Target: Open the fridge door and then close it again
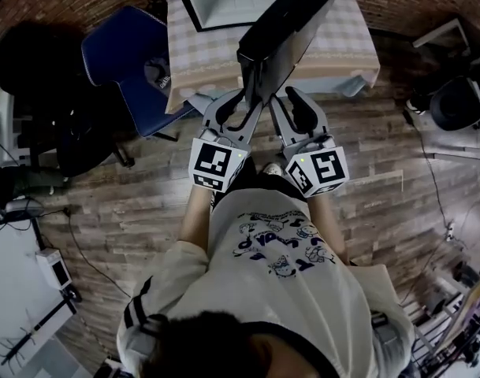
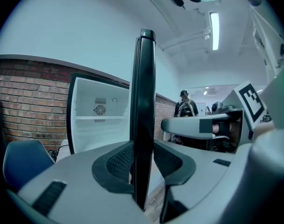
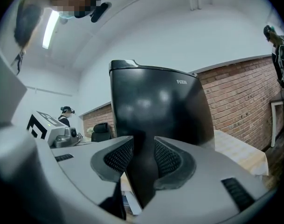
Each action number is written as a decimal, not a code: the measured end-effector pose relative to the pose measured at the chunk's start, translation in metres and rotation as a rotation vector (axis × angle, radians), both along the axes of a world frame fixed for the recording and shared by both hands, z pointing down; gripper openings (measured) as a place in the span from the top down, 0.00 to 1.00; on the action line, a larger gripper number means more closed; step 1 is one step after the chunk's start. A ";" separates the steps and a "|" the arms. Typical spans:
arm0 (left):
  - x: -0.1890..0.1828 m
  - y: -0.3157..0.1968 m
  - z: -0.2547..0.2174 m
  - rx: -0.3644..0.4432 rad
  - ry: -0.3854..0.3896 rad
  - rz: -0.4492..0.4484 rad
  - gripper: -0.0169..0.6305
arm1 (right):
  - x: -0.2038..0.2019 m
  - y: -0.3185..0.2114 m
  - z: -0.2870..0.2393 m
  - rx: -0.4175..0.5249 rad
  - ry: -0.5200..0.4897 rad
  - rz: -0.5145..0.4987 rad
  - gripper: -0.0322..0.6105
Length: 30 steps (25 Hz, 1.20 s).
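My head camera looks steeply down over the left gripper [image 1: 241,107] and right gripper [image 1: 290,105]. Each gripper camera sits close behind its jaws, facing level. All three share the fridge door [image 1: 291,20].

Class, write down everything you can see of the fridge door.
The fridge door is a glossy black panel, plastic by its look, with small pale lettering near its top. It stands upright, swung wide open from the white-lined fridge, which sits on a checked tablecloth. The left gripper and right gripper each clamp its free edge.
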<state>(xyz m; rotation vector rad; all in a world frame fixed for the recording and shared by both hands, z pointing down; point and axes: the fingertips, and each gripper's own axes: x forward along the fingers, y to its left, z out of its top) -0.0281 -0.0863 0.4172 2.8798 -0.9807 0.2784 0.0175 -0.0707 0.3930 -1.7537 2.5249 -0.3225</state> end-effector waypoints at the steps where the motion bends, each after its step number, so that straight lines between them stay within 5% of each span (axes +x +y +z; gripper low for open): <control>1: 0.004 0.005 0.000 0.000 0.003 0.009 0.76 | 0.004 0.005 0.000 0.005 -0.001 -0.003 0.74; 16: 0.080 0.078 -0.001 0.018 -0.012 0.219 0.80 | 0.043 0.070 -0.006 0.042 0.064 -0.084 0.67; 30: 0.165 0.123 -0.001 0.019 0.004 0.476 0.82 | 0.126 0.105 -0.003 0.055 0.060 0.136 0.67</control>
